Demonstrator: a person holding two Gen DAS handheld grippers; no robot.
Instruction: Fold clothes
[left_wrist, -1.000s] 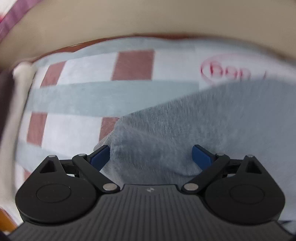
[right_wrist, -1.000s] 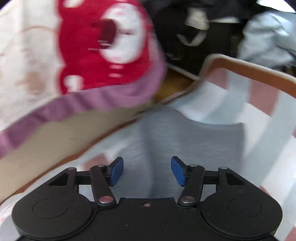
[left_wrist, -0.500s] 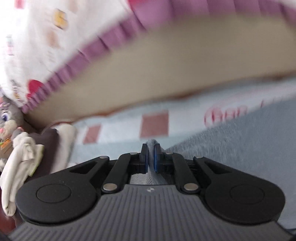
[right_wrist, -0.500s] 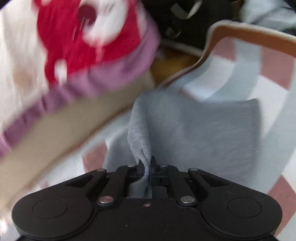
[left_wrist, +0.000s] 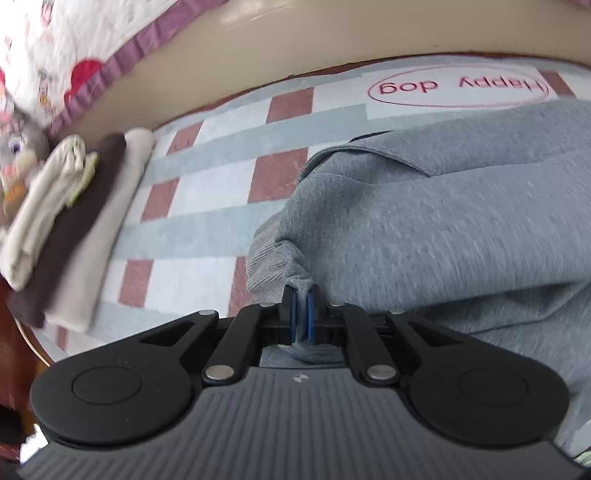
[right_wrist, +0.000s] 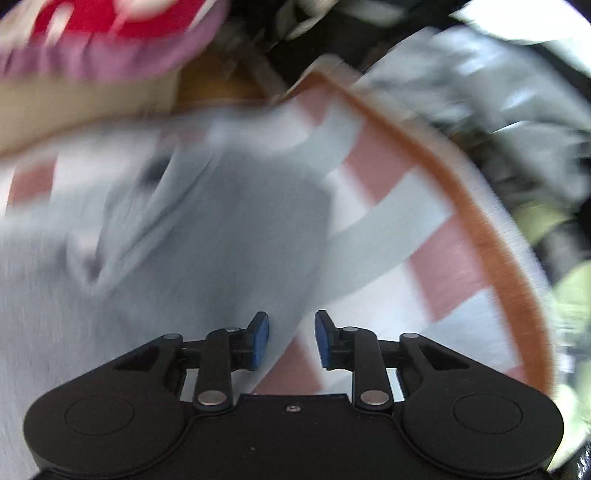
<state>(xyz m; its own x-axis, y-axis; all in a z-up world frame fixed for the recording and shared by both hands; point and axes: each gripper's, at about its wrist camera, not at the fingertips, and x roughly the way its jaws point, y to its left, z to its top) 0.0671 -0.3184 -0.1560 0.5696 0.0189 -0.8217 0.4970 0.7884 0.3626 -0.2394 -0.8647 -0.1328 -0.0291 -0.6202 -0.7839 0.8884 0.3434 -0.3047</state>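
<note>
Since half a second ago the right gripper (right_wrist: 291, 339) has let go, jaws parted and empty. Grey sweater (left_wrist: 443, 229) lies on the checked mat (left_wrist: 207, 221), one layer doubled over, fold unfinished. Folded stack (left_wrist: 62, 229) sits well apart. Left gripper (left_wrist: 301, 314) pinches the sweater's edge.

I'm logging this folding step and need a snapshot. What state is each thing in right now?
Left tongs: shut on a pinch of the grey garment.
Right tongs: open, holding nothing.
Grey garment: partly folded over itself, lying on the checked mat.
Checked mat: spread flat.
Stack of clothes: folded, piled at the mat's left edge.
Plush toy: beside the stack, mostly cut off.
</note>
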